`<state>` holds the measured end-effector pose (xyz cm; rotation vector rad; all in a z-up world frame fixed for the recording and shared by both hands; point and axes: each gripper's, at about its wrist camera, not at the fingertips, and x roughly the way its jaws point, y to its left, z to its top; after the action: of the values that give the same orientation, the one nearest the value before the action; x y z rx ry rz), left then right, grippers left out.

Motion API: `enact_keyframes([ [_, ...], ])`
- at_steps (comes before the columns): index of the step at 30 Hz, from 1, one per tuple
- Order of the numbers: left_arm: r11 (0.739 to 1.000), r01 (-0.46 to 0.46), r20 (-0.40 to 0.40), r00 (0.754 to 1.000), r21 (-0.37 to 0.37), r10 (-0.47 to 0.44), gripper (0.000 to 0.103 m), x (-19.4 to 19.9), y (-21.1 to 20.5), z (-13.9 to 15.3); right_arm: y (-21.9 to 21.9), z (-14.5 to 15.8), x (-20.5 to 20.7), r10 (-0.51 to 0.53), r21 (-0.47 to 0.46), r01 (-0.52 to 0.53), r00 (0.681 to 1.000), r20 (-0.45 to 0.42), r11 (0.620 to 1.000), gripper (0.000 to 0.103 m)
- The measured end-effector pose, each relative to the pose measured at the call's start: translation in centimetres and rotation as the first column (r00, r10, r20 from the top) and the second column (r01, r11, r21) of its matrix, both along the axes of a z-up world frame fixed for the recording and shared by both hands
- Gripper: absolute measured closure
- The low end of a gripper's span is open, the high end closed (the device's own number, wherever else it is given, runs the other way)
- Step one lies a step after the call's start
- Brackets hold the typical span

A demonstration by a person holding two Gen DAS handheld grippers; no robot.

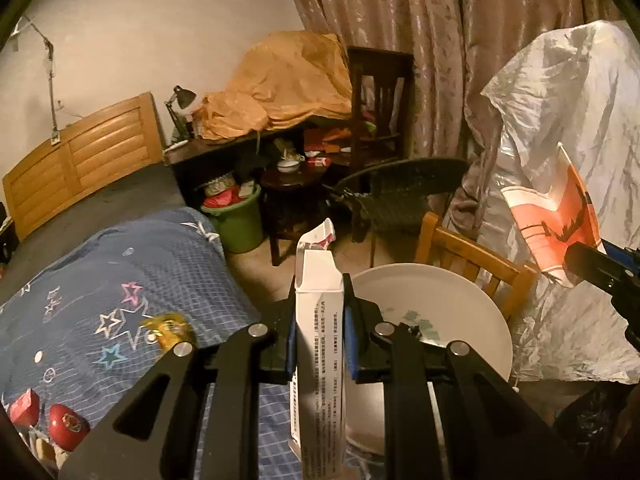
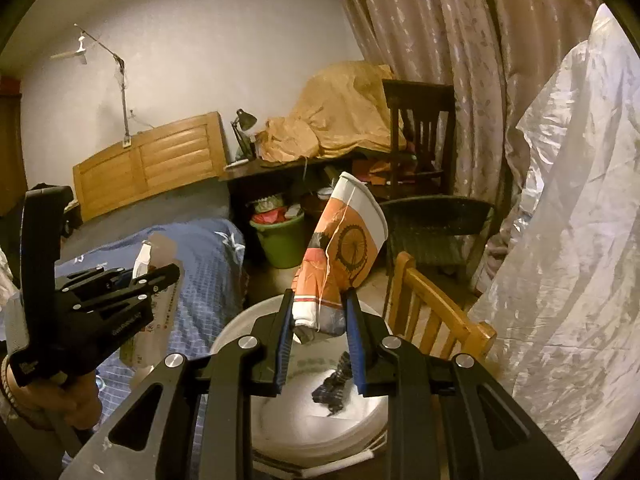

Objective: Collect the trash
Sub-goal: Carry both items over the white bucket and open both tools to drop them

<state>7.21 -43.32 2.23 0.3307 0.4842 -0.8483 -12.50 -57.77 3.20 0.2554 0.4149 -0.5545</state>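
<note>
Open air straight ahead above the white bucket [image 2: 320, 432], mouth unblocked save a dark scrap inside. Hemmed on the right by the wooden chair [image 2: 432, 312] and a tall crinkled plastic sheet [image 2: 560, 280]. Bed [image 1: 120, 280] crowding the left. Beyond, green bin [image 1: 240, 224] and dark wicker chair [image 1: 400, 192] narrowing the floor.

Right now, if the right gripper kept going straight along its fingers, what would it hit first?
Probably the wooden chair back, just beyond the crushed paper cup that the right gripper holds, with the green bucket farther off; depth is unclear.
</note>
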Motion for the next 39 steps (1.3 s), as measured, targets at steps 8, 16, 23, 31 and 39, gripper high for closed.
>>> enact_keyframes([
  [8,0.999,0.031,-0.017,0.999,0.028,-0.03,0.086,0.0,-2.4,-1.5,-1.3,-1.4,0.3,-0.009,0.021,0.009,1.0,-0.024,1.0,0.077],
  [16,0.998,0.048,-0.023,0.999,0.042,-0.047,0.086,-0.2,-4.1,-2.1,-2.0,-2.2,0.8,0.005,0.037,-0.004,0.999,-0.047,0.999,0.077],
  [23,0.997,0.061,-0.036,0.998,0.053,-0.059,0.086,-0.2,-5.0,-3.0,-3.1,-3.2,2.1,0.043,0.09,-0.038,0.997,-0.058,0.995,0.077],
  [31,0.996,0.071,-0.067,0.996,0.058,-0.067,0.086,0.7,-6.0,-3.9,-4.2,-4.2,3.9,0.079,0.14,-0.07,0.995,-0.059,0.988,0.077],
  [39,0.996,0.084,-0.136,0.988,0.027,-0.079,0.086,2.6,-6.9,-4.7,-5.1,-5.3,5.6,0.096,0.173,-0.083,0.993,-0.07,0.982,0.077],
])
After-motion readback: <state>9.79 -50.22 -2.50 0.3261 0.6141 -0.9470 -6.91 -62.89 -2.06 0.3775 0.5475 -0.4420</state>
